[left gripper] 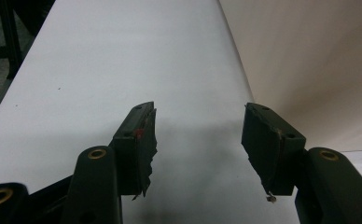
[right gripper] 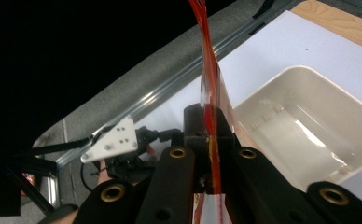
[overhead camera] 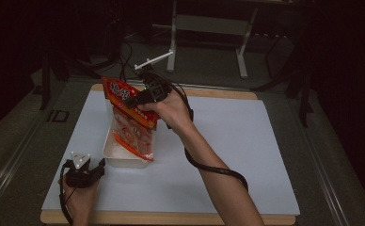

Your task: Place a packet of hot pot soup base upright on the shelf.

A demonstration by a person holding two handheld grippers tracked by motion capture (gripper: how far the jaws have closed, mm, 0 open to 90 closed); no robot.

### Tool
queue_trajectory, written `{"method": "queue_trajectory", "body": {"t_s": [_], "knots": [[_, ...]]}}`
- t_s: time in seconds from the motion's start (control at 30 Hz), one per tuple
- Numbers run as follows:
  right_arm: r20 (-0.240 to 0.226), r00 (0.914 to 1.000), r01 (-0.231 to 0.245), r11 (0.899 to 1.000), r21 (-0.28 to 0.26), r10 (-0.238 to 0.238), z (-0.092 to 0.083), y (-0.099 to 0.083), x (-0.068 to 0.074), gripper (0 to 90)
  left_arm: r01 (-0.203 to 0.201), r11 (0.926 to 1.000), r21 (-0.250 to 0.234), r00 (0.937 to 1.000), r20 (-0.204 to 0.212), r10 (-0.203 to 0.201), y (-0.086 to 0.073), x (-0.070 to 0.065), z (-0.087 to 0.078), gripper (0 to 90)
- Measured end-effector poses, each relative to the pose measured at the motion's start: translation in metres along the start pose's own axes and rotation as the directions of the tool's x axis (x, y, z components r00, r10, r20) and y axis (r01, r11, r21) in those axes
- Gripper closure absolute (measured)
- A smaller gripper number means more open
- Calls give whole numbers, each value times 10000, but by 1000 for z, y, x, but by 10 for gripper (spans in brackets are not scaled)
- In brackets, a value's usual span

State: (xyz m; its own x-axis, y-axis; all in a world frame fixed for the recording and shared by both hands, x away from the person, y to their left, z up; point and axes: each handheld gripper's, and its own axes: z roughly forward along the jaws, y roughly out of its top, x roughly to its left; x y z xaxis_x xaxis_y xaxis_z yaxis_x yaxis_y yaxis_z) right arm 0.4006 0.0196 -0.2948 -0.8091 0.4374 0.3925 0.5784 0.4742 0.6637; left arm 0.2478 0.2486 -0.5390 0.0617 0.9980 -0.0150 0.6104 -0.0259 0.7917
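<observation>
An orange-red snack bag (overhead camera: 131, 117) hangs upright with its lower end inside a white plastic tub (overhead camera: 111, 149) on the table's left half. My right gripper (overhead camera: 134, 100) is shut on the bag's upper part, holding it up over the tub. In the right gripper view the bag (right gripper: 211, 84) runs edge-on between the closed jaws, with the tub (right gripper: 281, 88) beyond at the right. My left gripper (overhead camera: 96, 170) rests low at the front left, open, just in front of the tub. Its jaws stand wide apart over the bare white surface (left gripper: 123, 70), nothing between them (left gripper: 198, 140).
The white sheet (overhead camera: 237, 141) covers a wooden table (overhead camera: 171, 218); its right half is bare. A white metal stand (overhead camera: 206, 28) and dark cables lie on the floor behind the table. A metal rail (right gripper: 170, 88) runs along the floor beside the table.
</observation>
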Motion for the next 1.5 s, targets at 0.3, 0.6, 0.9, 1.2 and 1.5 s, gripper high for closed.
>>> {"method": "queue_trajectory", "body": {"t_s": [0.3,0.6,0.9,1.2,1.5], "knots": [[-389,9961,-798,9967,-170,791,18,-2,-4,900,-15,10000,26,10000,19,15,0,0,0,449],[-368,9963,-784,9965,-302,773,24,-5,-1,900,-23,10000,14,10000,27,23,0,-1,0,448],[-451,9896,-1374,9903,-203,1364,40,-18,-15,900,-37,10000,4,10000,15,37,0,-1,0,448],[-662,9848,-1623,9866,-175,1608,50,-26,-20,900,-1,10000,-32,10000,2,2,0,-1,0,448],[-473,9859,-1600,9871,89,1603,62,-32,-25,894,7,10000,-24,10000,3,-7,0,0,-1,448]]}}
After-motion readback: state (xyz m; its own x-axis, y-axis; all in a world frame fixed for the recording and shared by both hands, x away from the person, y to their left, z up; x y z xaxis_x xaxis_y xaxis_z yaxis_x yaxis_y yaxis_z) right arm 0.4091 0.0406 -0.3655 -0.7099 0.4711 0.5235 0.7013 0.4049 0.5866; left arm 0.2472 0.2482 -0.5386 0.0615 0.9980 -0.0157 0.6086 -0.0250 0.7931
